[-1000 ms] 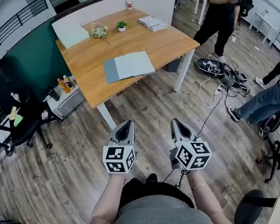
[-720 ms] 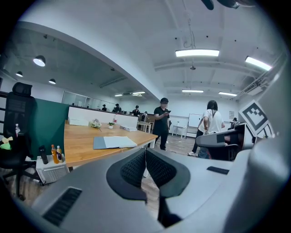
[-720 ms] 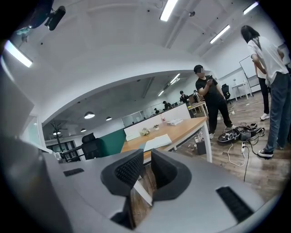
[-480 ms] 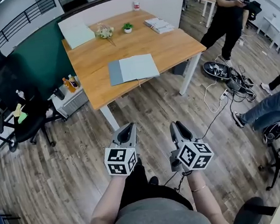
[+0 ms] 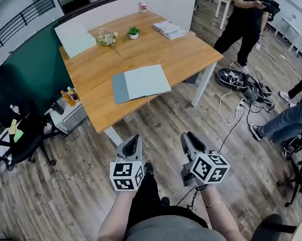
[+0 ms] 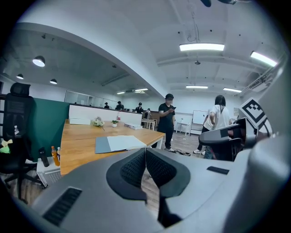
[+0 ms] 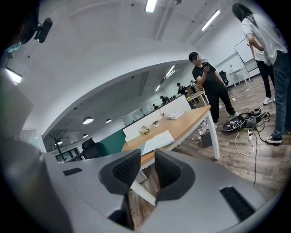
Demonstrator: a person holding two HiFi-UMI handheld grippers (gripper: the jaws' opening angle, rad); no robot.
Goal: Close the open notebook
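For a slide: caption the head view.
Open notebook on wooden desk; left hand-held gripper shut, right hand-held gripper empty, jaws just opening, both short of it.

Left hand-held gripper, jaws together; right hand-held gripper, jaws just opening, empty.

notebook: pale grey-green | table: light wood | partition: dark green

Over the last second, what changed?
The right gripper has just been opening its jaws, with nothing between them. The person has carried both grippers a little closer to the table, and the notebook sits lower in the head view. Unchanged: the left gripper is shut and empty, and the notebook lies open, untouched.
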